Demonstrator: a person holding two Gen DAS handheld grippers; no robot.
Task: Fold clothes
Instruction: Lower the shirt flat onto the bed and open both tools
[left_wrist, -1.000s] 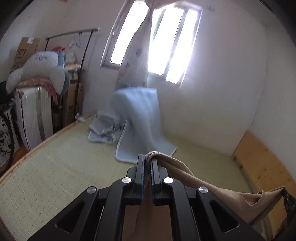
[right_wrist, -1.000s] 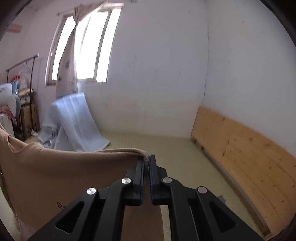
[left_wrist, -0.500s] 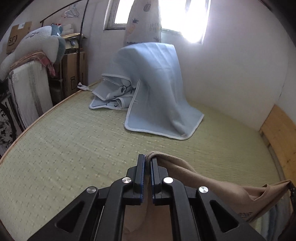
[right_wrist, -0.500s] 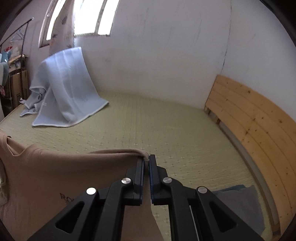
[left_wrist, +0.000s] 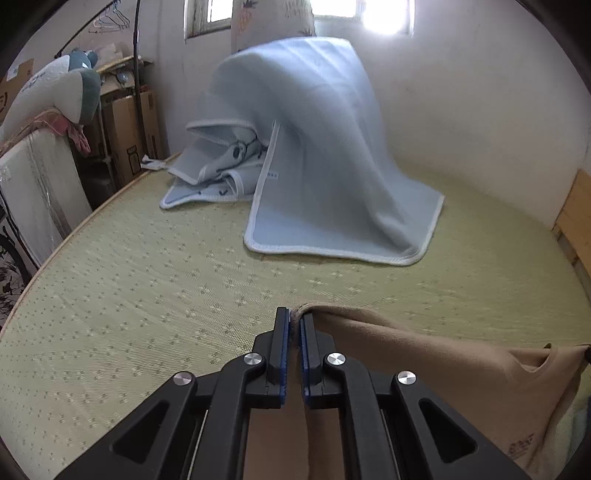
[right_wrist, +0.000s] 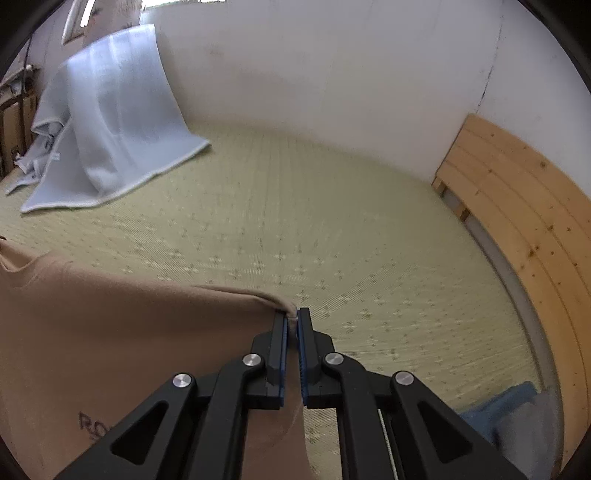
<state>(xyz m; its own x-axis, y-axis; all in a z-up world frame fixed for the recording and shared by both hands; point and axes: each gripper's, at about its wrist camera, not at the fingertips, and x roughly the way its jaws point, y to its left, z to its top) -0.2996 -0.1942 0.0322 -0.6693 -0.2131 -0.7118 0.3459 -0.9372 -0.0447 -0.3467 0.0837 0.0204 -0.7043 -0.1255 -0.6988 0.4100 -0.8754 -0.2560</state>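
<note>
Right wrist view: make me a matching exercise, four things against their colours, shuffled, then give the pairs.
Things:
1. shirt
2. blanket
3. mat
4. board

Colours:
A. pale green
B. light wood
C. tan
D. light blue

Pairs: 1-C, 2-D, 3-A, 4-B

Home bedroom: woven mat (left_wrist: 155, 295), blanket (left_wrist: 325, 155), clothes rack (left_wrist: 137, 62)
</note>
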